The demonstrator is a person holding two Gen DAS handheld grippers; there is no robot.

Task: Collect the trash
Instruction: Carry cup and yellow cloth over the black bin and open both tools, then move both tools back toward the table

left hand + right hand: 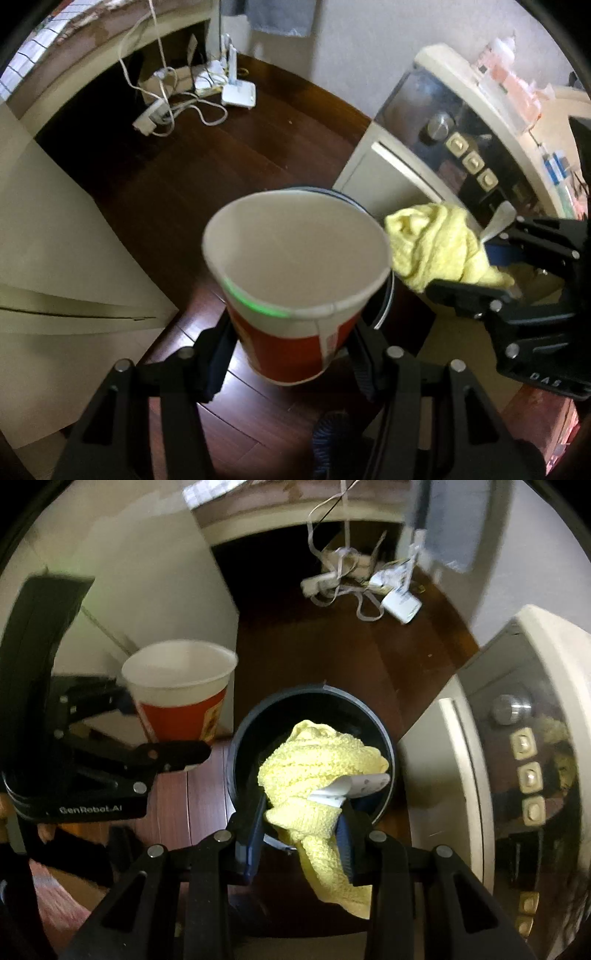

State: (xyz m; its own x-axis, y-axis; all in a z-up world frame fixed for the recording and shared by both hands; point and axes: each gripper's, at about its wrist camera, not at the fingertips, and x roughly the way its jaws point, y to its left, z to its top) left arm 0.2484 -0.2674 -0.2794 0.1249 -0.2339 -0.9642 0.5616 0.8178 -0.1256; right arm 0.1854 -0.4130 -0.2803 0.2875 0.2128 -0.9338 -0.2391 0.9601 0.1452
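My left gripper (291, 354) is shut on a red and white paper cup (295, 280), held upright and empty; the cup also shows in the right wrist view (181, 690) left of the bin. My right gripper (301, 834) is shut on a crumpled yellow cloth (317, 764) with a white tag (351, 784), held right above the open dark round trash bin (317, 698) on the floor. In the left wrist view the cloth (432, 247) and right gripper (476, 269) sit right of the cup; the bin rim (332, 194) peeks behind it.
Dark wooden floor (207, 173). White cables, a power strip and a small white device (238, 94) lie at the far wall. A cream appliance with a chrome front and buttons (469, 158) stands to the right. A cream cabinet (48, 229) is on the left.
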